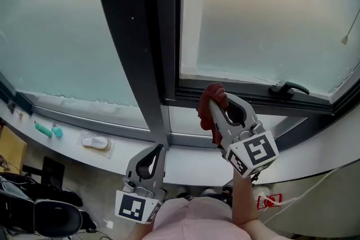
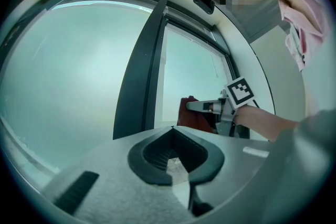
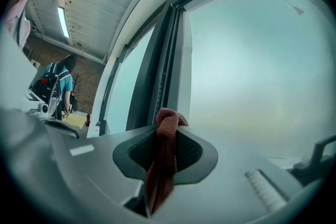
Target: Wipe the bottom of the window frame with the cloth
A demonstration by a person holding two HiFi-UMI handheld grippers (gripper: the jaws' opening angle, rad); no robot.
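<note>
Now the right gripper [image 1: 214, 99] is pinching the red cloth [image 1: 207, 116] near the window frame [image 1: 242, 91] bottom; the left gripper [image 1: 159, 148] is hanging lower, jaws together, empty.

I found the bottom rail of the dark grey window frame [image 1: 191, 91] free between the broad dark vertical post [image 1: 135, 36] and the black lever handle [image 1: 288, 88] jutting over it at the right; my right gripper [image 1: 214, 97], clamped on the dark red cloth [image 1: 207, 114], sat there. Leftward, a white oval object [image 1: 95, 143] and two teal items [image 1: 44, 130] cluttered the white sill [image 1: 185, 163].
</note>
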